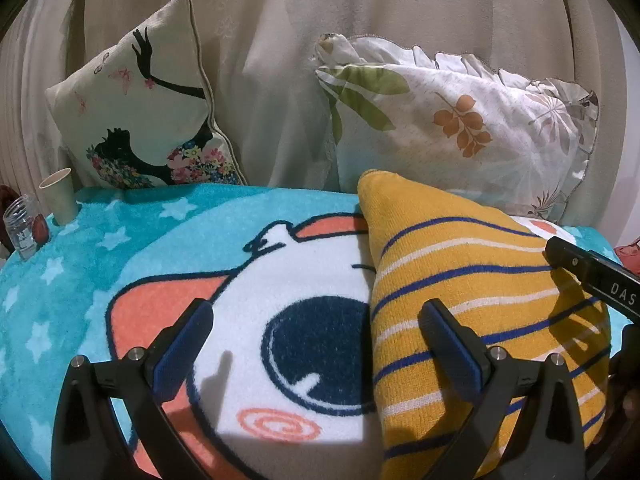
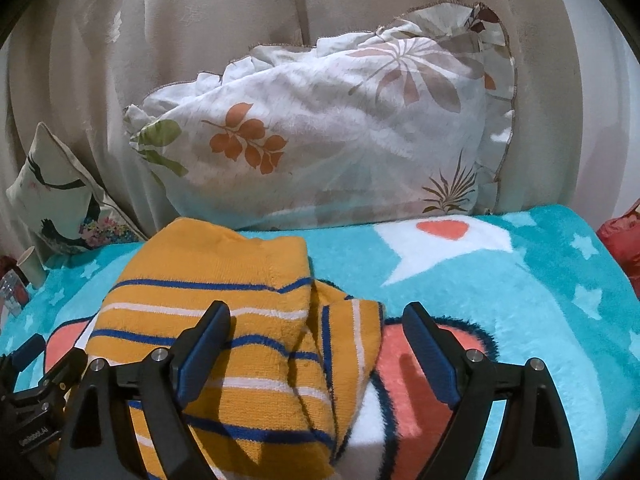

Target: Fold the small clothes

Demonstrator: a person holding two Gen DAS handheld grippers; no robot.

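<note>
FREE: open blanket [image 2: 520, 280] right of the folded yellow garment [image 2: 224, 300] | BLOCKED BACK: floral pillow [image 2: 320, 140] and cushion [image 1: 148, 108] against the curtain | BLOCKED LEFT: paper cup [image 1: 60, 196] and glass jar [image 1: 24, 228] at the blanket's far left edge | MID: garment bulges above the blanket

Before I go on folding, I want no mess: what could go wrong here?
1. The yellow striped garment lies bunched, with a flap doubled over at one edge; pressing now may set a crooked fold.
2. Both tongs, left and right, stand open and hold nothing; closing low may pinch the fluffy blanket too.
3. A paper cup and glass jar stand at the blanket's edge; tugging it might tip them.
</note>
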